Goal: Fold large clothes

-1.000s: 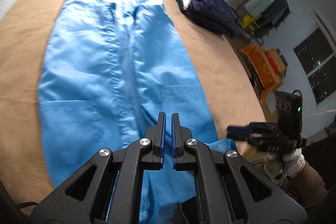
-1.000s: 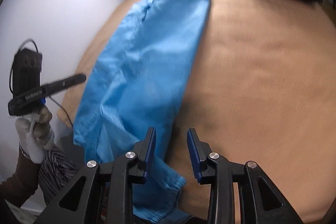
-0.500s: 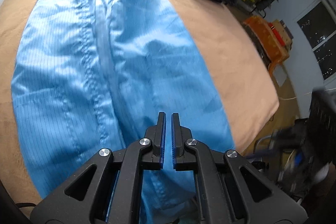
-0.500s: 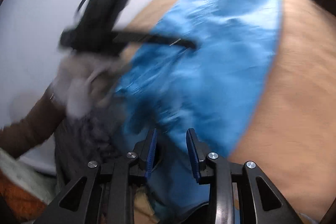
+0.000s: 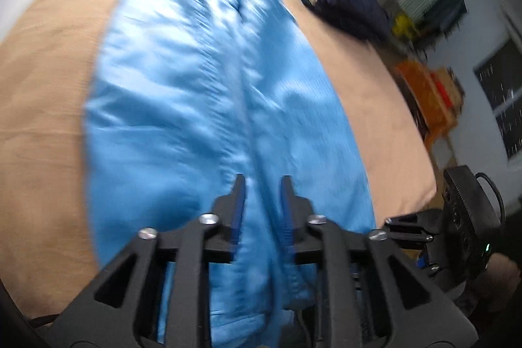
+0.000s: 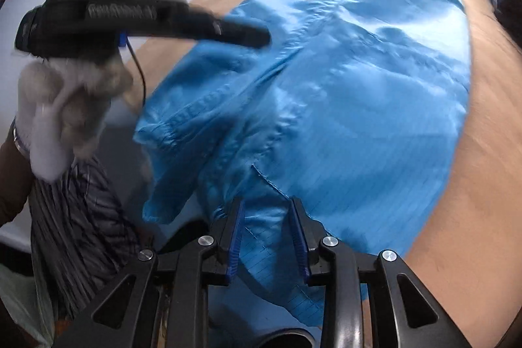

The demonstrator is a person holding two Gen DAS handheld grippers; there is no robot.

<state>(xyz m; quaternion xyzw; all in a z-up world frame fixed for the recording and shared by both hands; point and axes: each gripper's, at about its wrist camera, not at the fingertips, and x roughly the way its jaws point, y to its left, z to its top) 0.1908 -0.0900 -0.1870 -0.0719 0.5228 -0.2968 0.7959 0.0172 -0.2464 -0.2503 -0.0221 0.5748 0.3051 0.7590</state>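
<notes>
Blue coverall (image 5: 208, 106) lies spread lengthwise on the tan bedcover (image 5: 49, 93), collar at the far end and its near hem hanging over the near edge toward the person. Judging from this layout, the step in hand is the approach to the near hem for a first lengthwise fold; no fold is made yet.

On the left of the scene, the left gripper (image 5: 261, 185) hovers over the near middle of the garment, close to the centre placket. Its jaws have just been opening from fully shut and now stand a little apart. Cloth shows through the gap, but the pads do not press on it. A gloved hand (image 6: 62, 119) carries it, seen from the right wrist view.

To the right, the right gripper (image 6: 266, 207) points down at the near right corner of the hem. Its jaws are slightly apart, with a fold of blue cloth between them; whether the pads pinch it I cannot tell. A dark folded garment (image 5: 342, 2) lies at the far right of the bed.

The next move probably calls for each gripper to settle on a hem corner and close before lifting, keeping both layers together.

Compared with a second ago, the left gripper's jaws are no longer shut, and the right gripper has swung from the bare bedcover onto the garment's near edge.
</notes>
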